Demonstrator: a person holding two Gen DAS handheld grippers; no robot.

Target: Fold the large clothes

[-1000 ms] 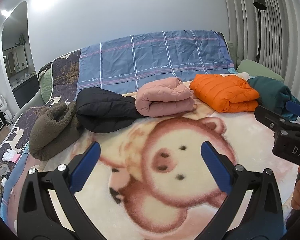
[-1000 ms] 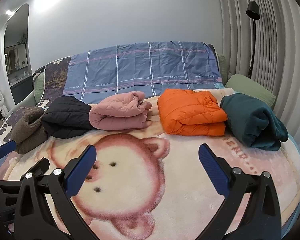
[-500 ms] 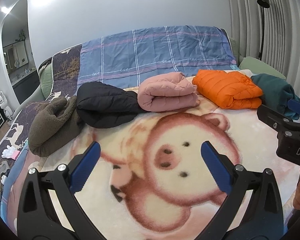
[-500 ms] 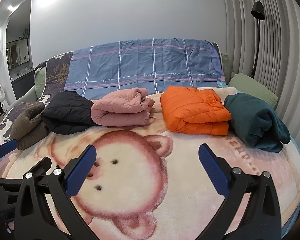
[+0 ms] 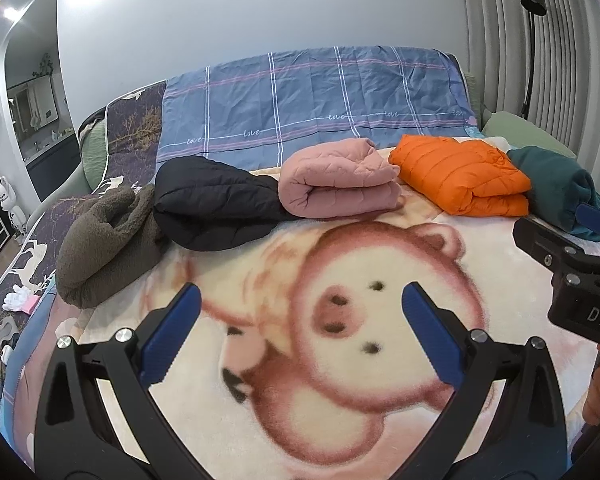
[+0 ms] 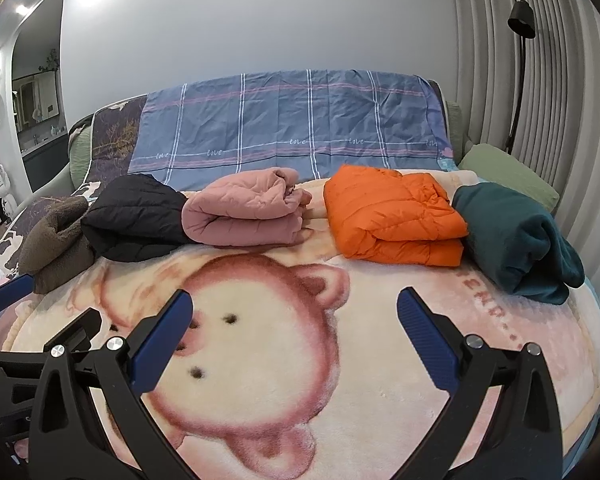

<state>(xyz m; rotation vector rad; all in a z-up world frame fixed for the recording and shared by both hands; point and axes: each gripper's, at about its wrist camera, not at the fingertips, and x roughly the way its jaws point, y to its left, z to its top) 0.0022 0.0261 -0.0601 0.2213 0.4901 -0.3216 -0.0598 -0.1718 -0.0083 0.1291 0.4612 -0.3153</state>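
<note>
Both my grippers, left gripper [image 5: 300, 312] and right gripper [image 6: 294, 312], hang released, holding nothing, over the pig blanket [image 6: 284, 360]. Folded clothes sit in a far row: brown fleece [image 5: 104, 236], black jacket [image 5: 216, 204], pink jacket [image 6: 244, 216], orange jacket [image 6: 392, 220], teal sweater [image 6: 516, 236]. Risk: a careless reach snags a loose roll and it unfolds

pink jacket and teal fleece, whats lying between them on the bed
The folded orange puffer jacket lies between the pink jacket and the teal fleece; clearest in the right wrist view.
</note>
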